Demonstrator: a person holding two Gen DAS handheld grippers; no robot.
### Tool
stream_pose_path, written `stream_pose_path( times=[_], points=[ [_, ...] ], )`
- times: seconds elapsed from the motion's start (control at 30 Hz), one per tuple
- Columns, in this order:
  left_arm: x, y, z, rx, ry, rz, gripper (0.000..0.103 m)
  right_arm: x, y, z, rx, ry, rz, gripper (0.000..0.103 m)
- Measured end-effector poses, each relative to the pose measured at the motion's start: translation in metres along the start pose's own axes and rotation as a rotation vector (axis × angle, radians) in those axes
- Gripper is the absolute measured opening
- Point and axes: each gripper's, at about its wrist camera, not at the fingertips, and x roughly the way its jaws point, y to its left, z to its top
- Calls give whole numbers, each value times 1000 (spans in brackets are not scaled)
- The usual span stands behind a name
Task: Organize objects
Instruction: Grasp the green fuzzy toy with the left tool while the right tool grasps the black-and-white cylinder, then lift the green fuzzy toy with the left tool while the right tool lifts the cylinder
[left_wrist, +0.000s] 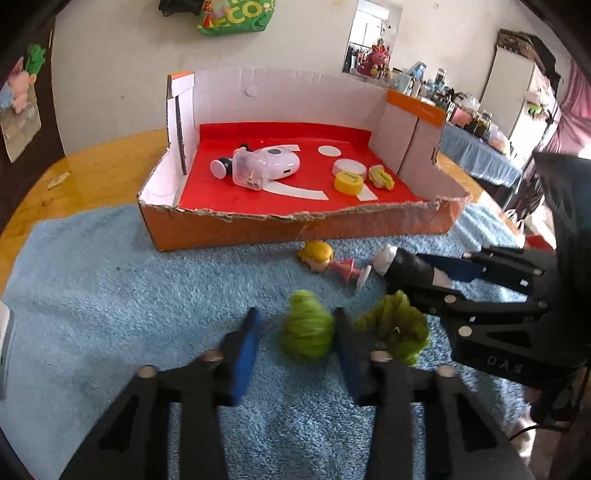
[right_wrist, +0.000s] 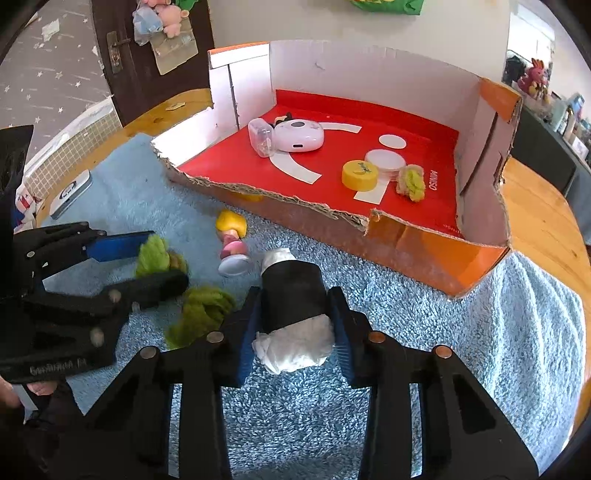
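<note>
An open orange cardboard box (left_wrist: 258, 225) (right_wrist: 424, 254) with a red floor holds a white device (left_wrist: 273, 164) (right_wrist: 299, 134), a yellow disc (left_wrist: 348, 183) (right_wrist: 359, 174), a white disc (left_wrist: 349, 168) and a small green plush piece (left_wrist: 381, 176) (right_wrist: 410, 183). My left gripper (left_wrist: 295, 332) (right_wrist: 162, 262) is open around one green fuzzy tuft (left_wrist: 306, 332) (right_wrist: 155, 254); a second tuft (left_wrist: 397, 328) (right_wrist: 201, 314) lies beside it. My right gripper (right_wrist: 295, 332) (left_wrist: 413, 275) is shut on a black and white roll (right_wrist: 295, 306) (left_wrist: 406, 267). A blonde doll (left_wrist: 328, 262) (right_wrist: 232, 240) lies on the blue towel (left_wrist: 110, 295).
The blue towel (right_wrist: 480, 332) covers a round wooden table (left_wrist: 92, 166) (right_wrist: 543, 221). A small flat white device (right_wrist: 70, 192) lies at the towel's left edge. A wall with hanging bags stands behind the box, and cluttered shelves stand at the far right.
</note>
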Motion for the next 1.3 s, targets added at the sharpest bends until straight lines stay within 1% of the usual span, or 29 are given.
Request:
stream_pose_path(
  times=[0.03,0.17,0.6,1.13,1.3],
  points=[
    [0,1,1,-9,1,-20,26,-1,0,0,8,-1,5,34],
    [-3,-2,2,10,-7,-11,26,-5,-1,-1,31,-12,19,34],
    [-14,3,14,19,-38,-25,25,-24,7,3,48,-63,42,34],
    [-25,9,43,34,-90,-34,25,-49,8,20,67,-131,75,34],
    [-28,11,53,37,-109,-35,25,-49,6,26,72,-132,75,34]
  ],
)
